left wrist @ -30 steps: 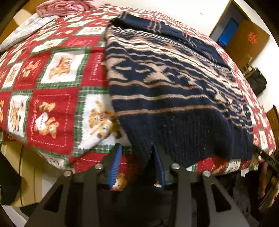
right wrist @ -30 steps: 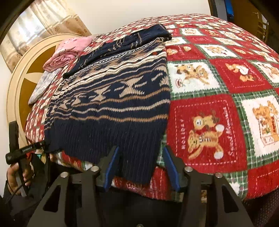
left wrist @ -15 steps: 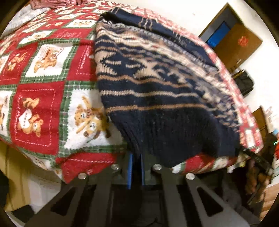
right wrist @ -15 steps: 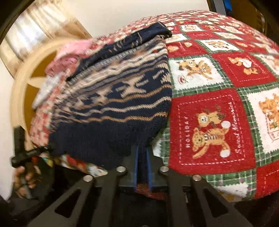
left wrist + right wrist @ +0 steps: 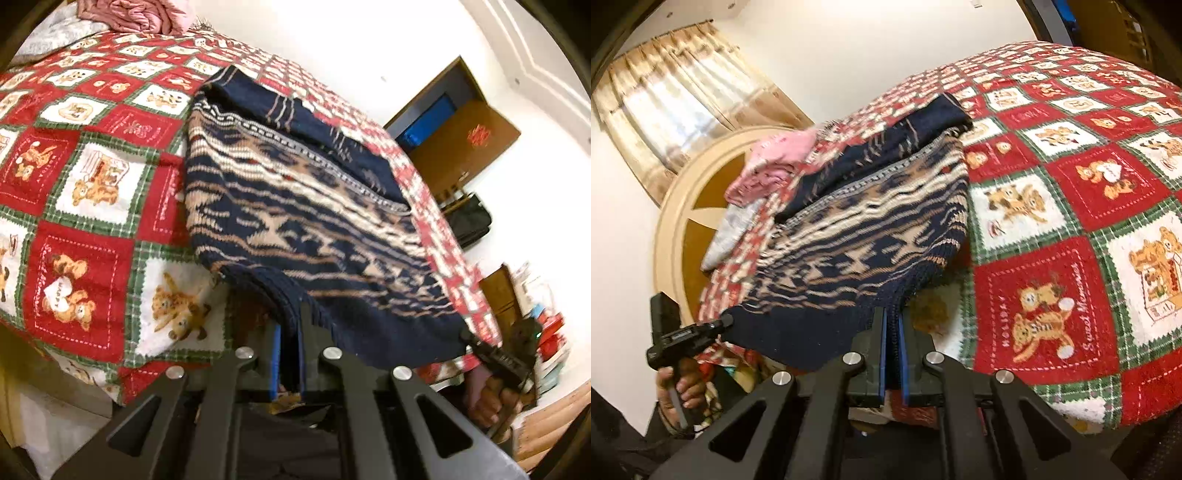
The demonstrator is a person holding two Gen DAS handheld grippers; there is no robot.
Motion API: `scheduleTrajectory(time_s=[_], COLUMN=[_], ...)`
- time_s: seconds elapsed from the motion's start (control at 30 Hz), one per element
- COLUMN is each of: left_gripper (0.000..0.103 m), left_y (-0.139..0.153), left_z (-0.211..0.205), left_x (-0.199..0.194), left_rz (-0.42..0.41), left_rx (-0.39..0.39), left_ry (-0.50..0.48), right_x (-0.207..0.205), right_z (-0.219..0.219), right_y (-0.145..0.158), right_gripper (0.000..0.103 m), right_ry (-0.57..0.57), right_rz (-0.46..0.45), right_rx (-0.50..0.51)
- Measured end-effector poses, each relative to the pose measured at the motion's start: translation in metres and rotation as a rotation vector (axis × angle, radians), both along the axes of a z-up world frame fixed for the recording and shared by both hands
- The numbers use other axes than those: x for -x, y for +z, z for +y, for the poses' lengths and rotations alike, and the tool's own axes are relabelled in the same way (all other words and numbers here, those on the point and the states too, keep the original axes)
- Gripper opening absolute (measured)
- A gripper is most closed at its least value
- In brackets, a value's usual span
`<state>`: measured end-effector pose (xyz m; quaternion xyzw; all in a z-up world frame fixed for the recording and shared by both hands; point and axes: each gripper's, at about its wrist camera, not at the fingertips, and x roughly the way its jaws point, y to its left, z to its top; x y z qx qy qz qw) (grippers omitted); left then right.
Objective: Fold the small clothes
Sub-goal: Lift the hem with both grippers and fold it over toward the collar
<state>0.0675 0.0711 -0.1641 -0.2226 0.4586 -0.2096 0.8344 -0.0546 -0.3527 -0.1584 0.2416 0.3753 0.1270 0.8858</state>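
Both of my hand-held grippers are clamped on the ribbed hem of the navy knitted sweater with tan and cream patterned bands. Left gripper: blue pads pressed together with a fold of dark hem pinched between them, at the sweater's near left corner. Right gripper: same condition, jaws closed on the hem at the near right corner.

Cross-check from the opposite views. In the left wrist view my right hand shows at the lower right, wrapped round its gripper's black handle, whose tip meets the far end of the hem. In the right wrist view my left hand holds its handle at lower left, tip likewise at the hem's other corner.

Sweater position: it lies lengthwise on the bed, hem end nearest me and raised off the surface between the two grips, sagging slightly in the middle. The upper part rests flat, with a dark sleeve folded across the top.

Underneath: a red, white and green checked bedspread printed with teddy bears. At the head end sits a pile of pink cloth on a pale grey pillow, against a round cream and brown headboard. Tan curtains hang behind it.
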Motion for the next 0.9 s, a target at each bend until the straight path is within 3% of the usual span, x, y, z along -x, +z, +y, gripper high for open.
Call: scheduleTrajectory(time_s=[0.33, 0.57, 0.9], left_gripper=[0.007, 0.007, 0.007], left_y=[0.031, 0.055, 0.059], left_z=[0.002, 0.004, 0.007], left_x=[-0.017, -0.05, -0.113], left_rz=[-0.084, -0.137, -0.126], left_rx=[0.044, 0.064, 0.093], left_ry=[0.003, 0.035, 0.075], right_x=[-0.022, -0.055, -0.117], right_z=[0.0, -0.017, -0.03], right_y=[0.035, 0.059, 0.079], right_gripper=[0.005, 0.005, 0.005], right_ry=[0.001, -0.049, -0.09], right_rz=[-0.087, -0.133, -0.133], right_rx=[-0.021, -0.065, -0.072])
